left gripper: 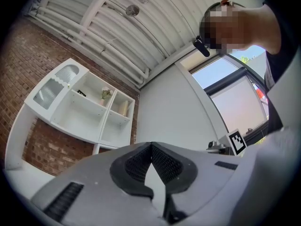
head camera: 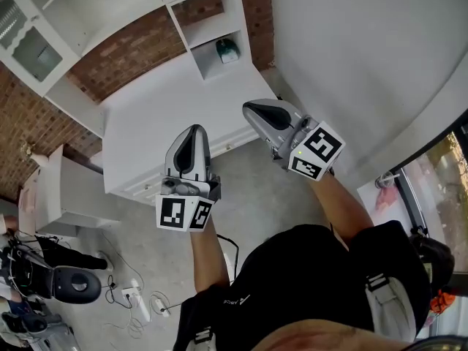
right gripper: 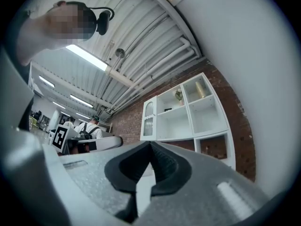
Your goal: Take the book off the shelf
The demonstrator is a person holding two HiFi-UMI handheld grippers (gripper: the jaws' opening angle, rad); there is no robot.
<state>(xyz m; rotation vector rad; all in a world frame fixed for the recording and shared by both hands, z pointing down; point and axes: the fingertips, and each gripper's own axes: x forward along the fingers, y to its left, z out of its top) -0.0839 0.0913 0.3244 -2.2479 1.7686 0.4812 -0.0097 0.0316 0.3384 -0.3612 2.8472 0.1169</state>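
A brick wall [head camera: 124, 57] backs a white shelf unit [head camera: 235, 13] that stands on a white counter [head camera: 161, 123]. A plain white wall [head camera: 351, 50] closes the room on the right, with a window [head camera: 439, 174] at the far edge.

On the left, in the unit's wide upper compartment, a small dark thing that looks like the book [left gripper: 81, 93] sits at the left end of its shelf board. It shows only as a low dark bar, its length running along the board. It is too small to tell which way its spine or cover faces. To the right on the same board stands a small plant [left gripper: 104, 94]. A pale upright roll [left gripper: 123, 108] is in the next compartment over. In the lowest right compartment lies a teal-and-white thing [head camera: 227, 50] that cannot be identified.

The left gripper [head camera: 191, 130] is held over the counter's front edge, pointing up toward the shelves and well apart from them. Its jaws are pressed together at the tips with nothing between them.

Just to its right, the right gripper [head camera: 252, 108] is held near the counter's right corner and angled the same way. Its jaws are also pressed together and empty. Neither gripper touches the shelf unit or anything on it.
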